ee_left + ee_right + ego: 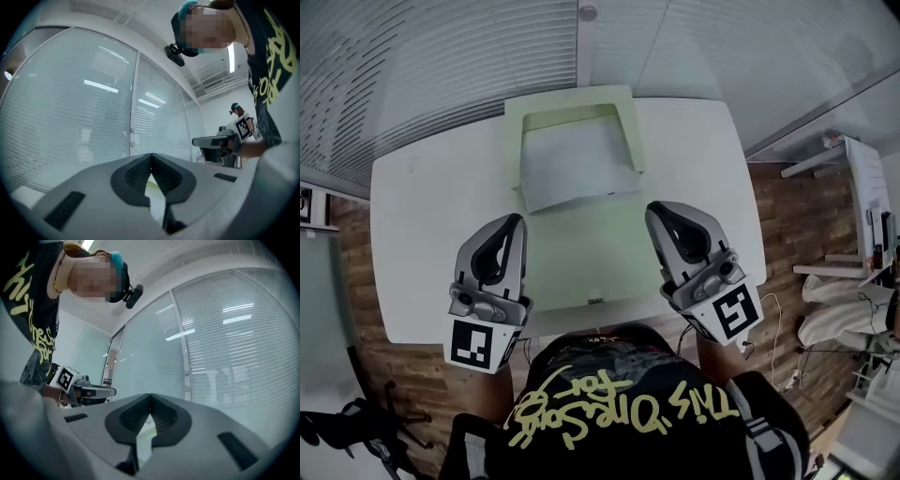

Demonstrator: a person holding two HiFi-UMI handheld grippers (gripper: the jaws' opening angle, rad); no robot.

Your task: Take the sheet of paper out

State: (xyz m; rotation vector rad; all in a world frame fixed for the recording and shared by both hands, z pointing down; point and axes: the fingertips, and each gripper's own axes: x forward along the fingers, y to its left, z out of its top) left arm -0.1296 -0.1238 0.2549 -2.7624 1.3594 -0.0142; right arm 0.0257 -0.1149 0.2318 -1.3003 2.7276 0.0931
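Left gripper (517, 221) and right gripper (660, 210) hover above the near edge of the white table (422, 234), each with its jaws together on nothing. The sheet of paper (572, 169) lies partly inside a pale green folder (628, 122) at the far edge. It looks untouched, so the whole removal seems still to do.

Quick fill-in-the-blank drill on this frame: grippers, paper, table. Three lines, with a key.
1. The left gripper and the right gripper both have their jaws ____, with nothing held.
2. The sheet of paper rests in an open, pale ____ folder.
3. The folder lies on a ____ table, at the side far from the person.

Missing words: shut; green; white.
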